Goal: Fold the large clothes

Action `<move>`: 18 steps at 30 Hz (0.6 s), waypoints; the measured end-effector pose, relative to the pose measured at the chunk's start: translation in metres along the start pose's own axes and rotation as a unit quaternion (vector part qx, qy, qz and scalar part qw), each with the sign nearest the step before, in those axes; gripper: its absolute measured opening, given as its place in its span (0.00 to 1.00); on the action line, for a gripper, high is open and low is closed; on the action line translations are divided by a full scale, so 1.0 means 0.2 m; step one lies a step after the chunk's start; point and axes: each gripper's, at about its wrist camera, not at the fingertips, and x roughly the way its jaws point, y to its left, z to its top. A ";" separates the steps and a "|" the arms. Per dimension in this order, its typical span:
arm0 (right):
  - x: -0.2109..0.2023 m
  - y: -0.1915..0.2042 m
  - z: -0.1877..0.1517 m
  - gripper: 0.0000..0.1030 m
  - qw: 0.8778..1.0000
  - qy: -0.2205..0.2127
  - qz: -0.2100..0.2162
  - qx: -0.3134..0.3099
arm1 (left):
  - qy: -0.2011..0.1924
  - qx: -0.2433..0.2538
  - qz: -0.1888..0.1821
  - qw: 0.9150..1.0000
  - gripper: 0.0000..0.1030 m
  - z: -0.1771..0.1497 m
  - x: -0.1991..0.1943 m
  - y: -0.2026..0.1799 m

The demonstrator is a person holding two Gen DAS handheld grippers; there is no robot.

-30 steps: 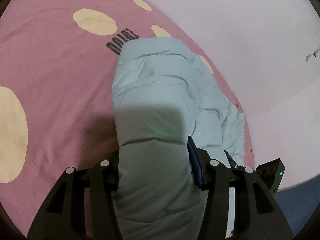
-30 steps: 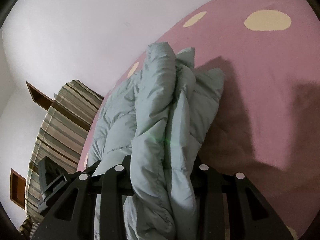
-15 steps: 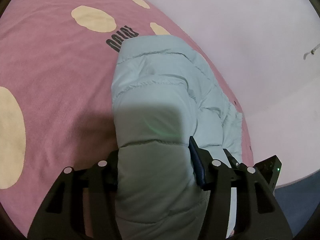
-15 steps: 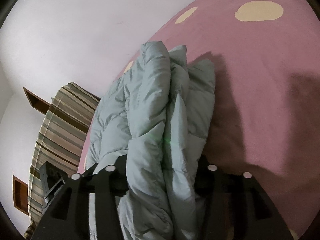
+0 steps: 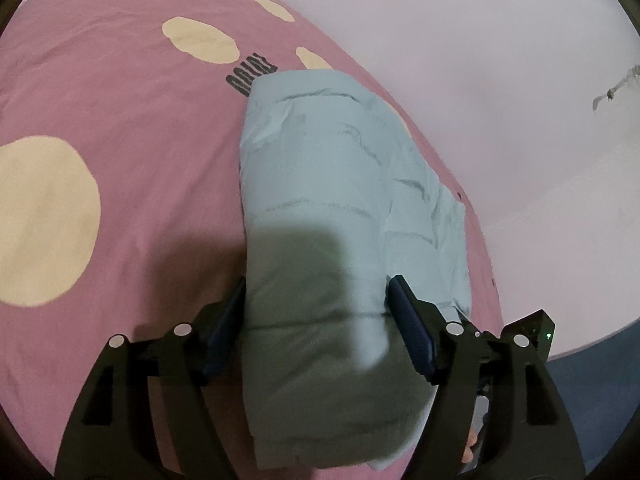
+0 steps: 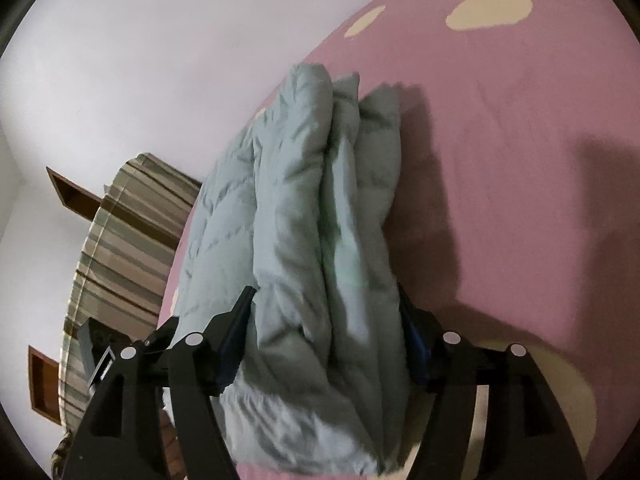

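I see the pale blue puffer jacket [image 5: 320,208] folded into a thick, quilted bundle on the pink spotted bed [image 5: 120,128]. Left of the jacket the bed lies open; beyond the jacket's far side the bed edge meets the wall [image 5: 480,60]. My left gripper [image 5: 316,296] and right gripper [image 6: 326,304] straddle the jacket, jaws wide and just opening, pads seemingly clear of it.

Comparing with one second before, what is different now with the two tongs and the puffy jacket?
Both tongs have just been opening. The left tongs and right tongs now loosely flank the folded pale blue quilted puffer jacket, which still sits between their fingers, released or nearly so. The jacket stays folded on the pink bedsheet with cream spots, in the same place.
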 end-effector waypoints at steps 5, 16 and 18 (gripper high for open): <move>-0.01 0.01 -0.01 0.41 1.000 0.010 0.014 0.012 | 0.002 0.004 -0.004 1.000 0.54 -0.01 -0.02 -0.02; -0.02 -0.05 0.12 0.66 0.999 -0.010 0.025 0.019 | 0.004 -0.017 0.002 1.000 0.74 0.08 -0.02 0.02; 0.00 -0.06 0.20 0.68 0.999 -0.010 0.032 0.025 | 0.004 -0.022 -0.001 1.000 0.75 0.15 0.02 0.03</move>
